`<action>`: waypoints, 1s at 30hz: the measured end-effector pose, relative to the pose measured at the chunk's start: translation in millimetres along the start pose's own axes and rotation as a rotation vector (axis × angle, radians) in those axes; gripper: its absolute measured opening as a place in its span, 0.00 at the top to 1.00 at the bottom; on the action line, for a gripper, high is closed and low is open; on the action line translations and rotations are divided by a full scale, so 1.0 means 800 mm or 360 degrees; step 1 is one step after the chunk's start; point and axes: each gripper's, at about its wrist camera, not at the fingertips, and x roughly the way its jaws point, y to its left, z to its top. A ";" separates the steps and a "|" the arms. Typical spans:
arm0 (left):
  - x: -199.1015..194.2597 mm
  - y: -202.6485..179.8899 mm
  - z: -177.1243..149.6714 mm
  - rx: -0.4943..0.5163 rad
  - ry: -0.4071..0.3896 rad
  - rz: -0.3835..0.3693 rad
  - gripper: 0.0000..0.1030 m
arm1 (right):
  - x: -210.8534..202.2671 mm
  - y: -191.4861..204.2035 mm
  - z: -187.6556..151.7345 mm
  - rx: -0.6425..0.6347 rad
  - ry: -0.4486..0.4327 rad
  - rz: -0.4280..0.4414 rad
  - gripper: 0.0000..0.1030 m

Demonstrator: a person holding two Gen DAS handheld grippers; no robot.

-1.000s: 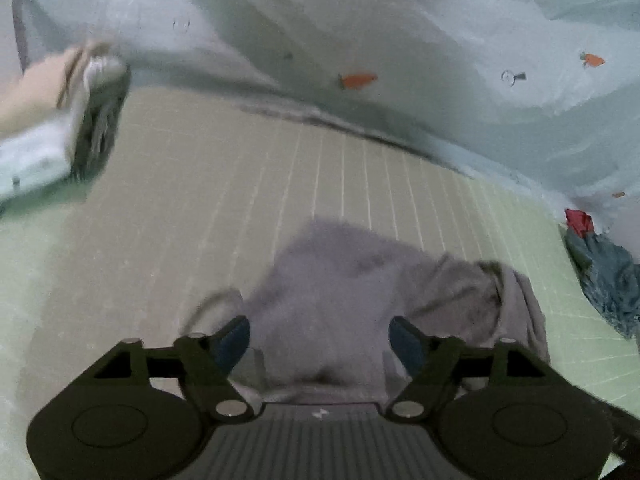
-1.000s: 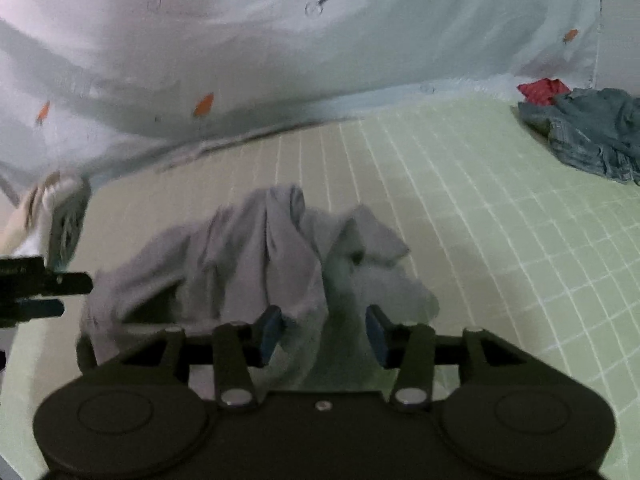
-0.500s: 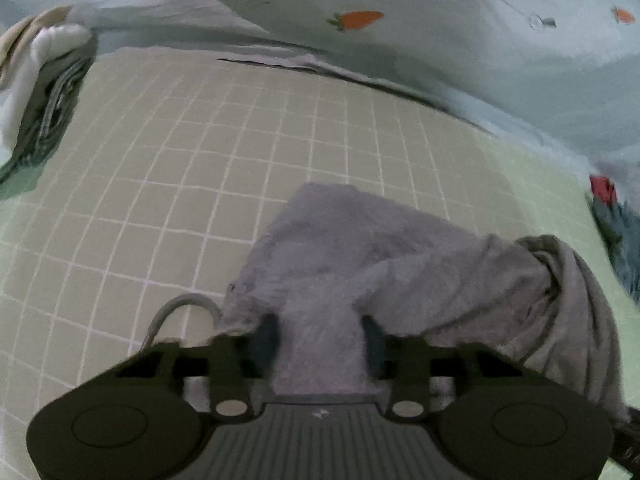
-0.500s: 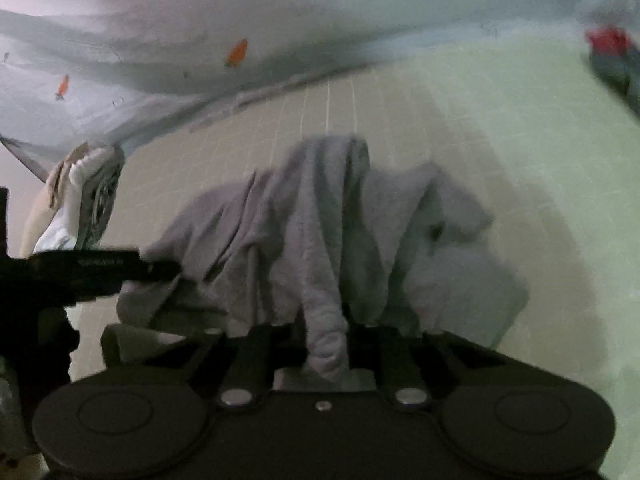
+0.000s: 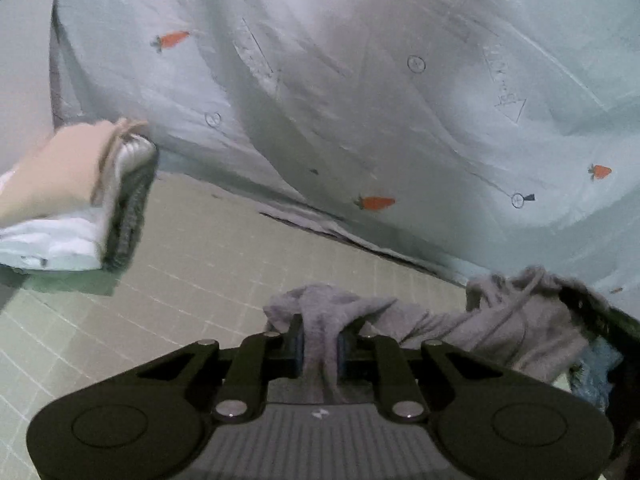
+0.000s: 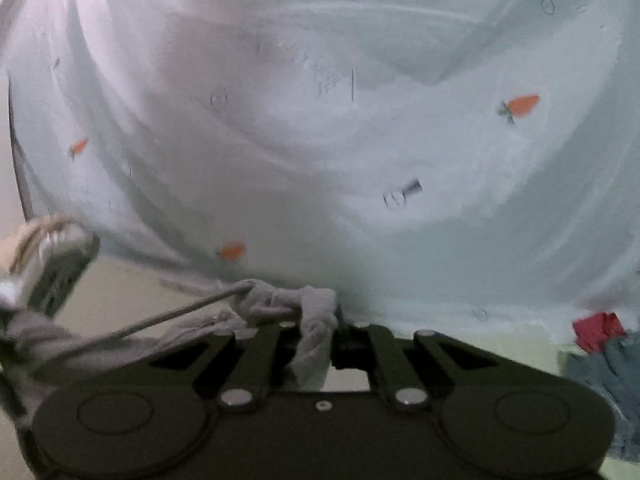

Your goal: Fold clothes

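A grey garment (image 5: pixel 500 320) hangs lifted off the green checked mat (image 5: pixel 180 272), stretched between both grippers. My left gripper (image 5: pixel 319 338) has a thick fold of it between its blue pads, and its jaws are still closing on the cloth. In the right wrist view, my right gripper (image 6: pixel 320 332) is shut on another bunched fold of the grey garment (image 6: pixel 280 300). A thin grey drawstring (image 6: pixel 160 320) runs taut from there to the lower left. The cloth hides the fingertips of both grippers.
A stack of folded clothes (image 5: pixel 68 200) sits at the left on the mat. A pale blue sheet with carrot prints (image 5: pixel 360 80) rises behind. A denim garment (image 6: pixel 608 364) and a red cloth (image 6: pixel 596 330) lie at the right.
Both grippers went from open over the crumpled garment to shut on folds of it. They then rose with it, so both views now tilt up toward the sheet.
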 end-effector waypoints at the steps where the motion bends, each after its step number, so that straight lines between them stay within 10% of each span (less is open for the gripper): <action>1: 0.005 0.004 -0.004 -0.0030 0.0029 0.0021 0.82 | 0.008 0.002 0.005 0.0031 0.0006 0.0014 0.90; 8: 0.050 0.041 -0.069 -0.0220 0.0365 0.0168 0.63 | 0.016 0.033 -0.072 0.0249 0.0323 -0.0055 0.49; 13: 0.047 0.054 -0.087 -0.0219 0.0412 0.0056 0.34 | -0.023 0.055 -0.122 0.0481 0.0414 -0.0026 0.42; 23: 0.099 0.044 -0.115 -0.0100 0.0601 0.0064 0.32 | -0.006 0.114 -0.160 0.0661 0.0676 0.0191 0.25; 25: 0.104 0.047 -0.121 -0.0116 0.0625 0.0078 0.40 | -0.001 0.125 -0.168 0.0625 0.0726 0.0172 0.29; 28: 0.105 0.056 -0.124 -0.0163 0.0634 0.0123 0.88 | -0.008 0.121 -0.176 0.0599 0.0740 0.0173 0.79; 30: 0.105 0.062 -0.126 -0.0197 0.0633 0.0151 0.90 | -0.014 0.117 -0.181 0.0579 0.0743 0.0170 0.90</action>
